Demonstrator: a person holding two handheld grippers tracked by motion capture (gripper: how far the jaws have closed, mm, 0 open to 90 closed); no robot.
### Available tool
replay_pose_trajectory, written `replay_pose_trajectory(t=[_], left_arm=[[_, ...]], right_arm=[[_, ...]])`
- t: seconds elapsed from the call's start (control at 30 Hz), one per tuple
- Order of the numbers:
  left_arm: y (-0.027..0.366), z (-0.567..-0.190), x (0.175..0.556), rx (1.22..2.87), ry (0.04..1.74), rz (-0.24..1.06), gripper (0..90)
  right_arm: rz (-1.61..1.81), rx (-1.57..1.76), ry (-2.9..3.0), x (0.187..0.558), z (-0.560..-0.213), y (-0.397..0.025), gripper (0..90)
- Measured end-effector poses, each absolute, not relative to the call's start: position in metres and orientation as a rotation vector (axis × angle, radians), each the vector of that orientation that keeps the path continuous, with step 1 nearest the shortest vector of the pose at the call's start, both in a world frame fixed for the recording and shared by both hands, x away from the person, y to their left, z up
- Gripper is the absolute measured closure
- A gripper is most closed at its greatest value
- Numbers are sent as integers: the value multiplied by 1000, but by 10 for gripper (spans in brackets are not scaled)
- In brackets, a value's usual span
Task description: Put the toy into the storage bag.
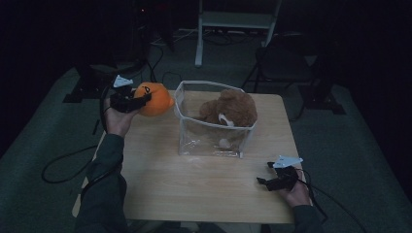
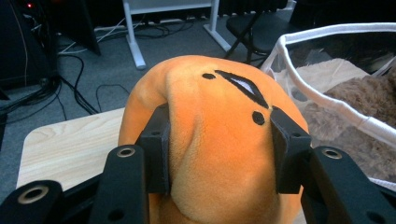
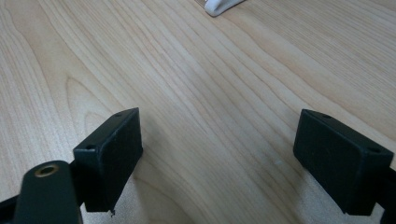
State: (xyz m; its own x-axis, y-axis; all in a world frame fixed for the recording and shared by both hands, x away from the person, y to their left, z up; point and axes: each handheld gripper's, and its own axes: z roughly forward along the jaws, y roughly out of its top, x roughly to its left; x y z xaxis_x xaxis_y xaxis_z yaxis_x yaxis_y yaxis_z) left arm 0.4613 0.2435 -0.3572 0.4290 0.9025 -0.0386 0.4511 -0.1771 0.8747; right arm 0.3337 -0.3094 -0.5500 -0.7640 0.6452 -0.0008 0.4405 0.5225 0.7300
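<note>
Two soft toys are in play — an orange plush toy (image 1: 154, 99) and a brown teddy bear (image 1: 231, 109) already sitting inside the clear storage bag (image 1: 210, 140) on the bench (image 1: 194, 189). The left hand-held gripper (image 1: 136, 101) has its jaws pressed into the orange toy's sides, pinching the fabric and holding it raised just beside the bag's white-trimmed rim (image 2: 322, 100), likely so it can go over the rim and join the bear. The right hand-held gripper (image 1: 270, 176) rests low near the bench's front edge, jaws spread wide and holding nothing — kept clear of the bag's mouth.
</note>
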Motion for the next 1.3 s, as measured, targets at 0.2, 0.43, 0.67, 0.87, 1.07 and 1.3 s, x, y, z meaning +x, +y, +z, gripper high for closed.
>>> replay_pose_trajectory(t=[0.2,0.43,0.67,0.87,1.07,1.3], left_arm=[[243,-353,462,1797,1157,642,514],[243,-348,461,1790,1150,654,515],[244,-342,459,1780,1143,668,515],[243,-337,459,1776,1133,672,514],[243,-333,458,1775,1125,680,515],[242,-328,457,1768,1117,687,514]], right_arm=[[1082,913,2493,334,-550,-309,149],[1082,913,2493,334,-550,-309,149],[1082,913,2493,334,-550,-309,149],[1082,913,2493,334,-550,-309,149],[1082,914,2493,334,-550,-309,149],[1081,913,2493,334,-550,-309,149]])
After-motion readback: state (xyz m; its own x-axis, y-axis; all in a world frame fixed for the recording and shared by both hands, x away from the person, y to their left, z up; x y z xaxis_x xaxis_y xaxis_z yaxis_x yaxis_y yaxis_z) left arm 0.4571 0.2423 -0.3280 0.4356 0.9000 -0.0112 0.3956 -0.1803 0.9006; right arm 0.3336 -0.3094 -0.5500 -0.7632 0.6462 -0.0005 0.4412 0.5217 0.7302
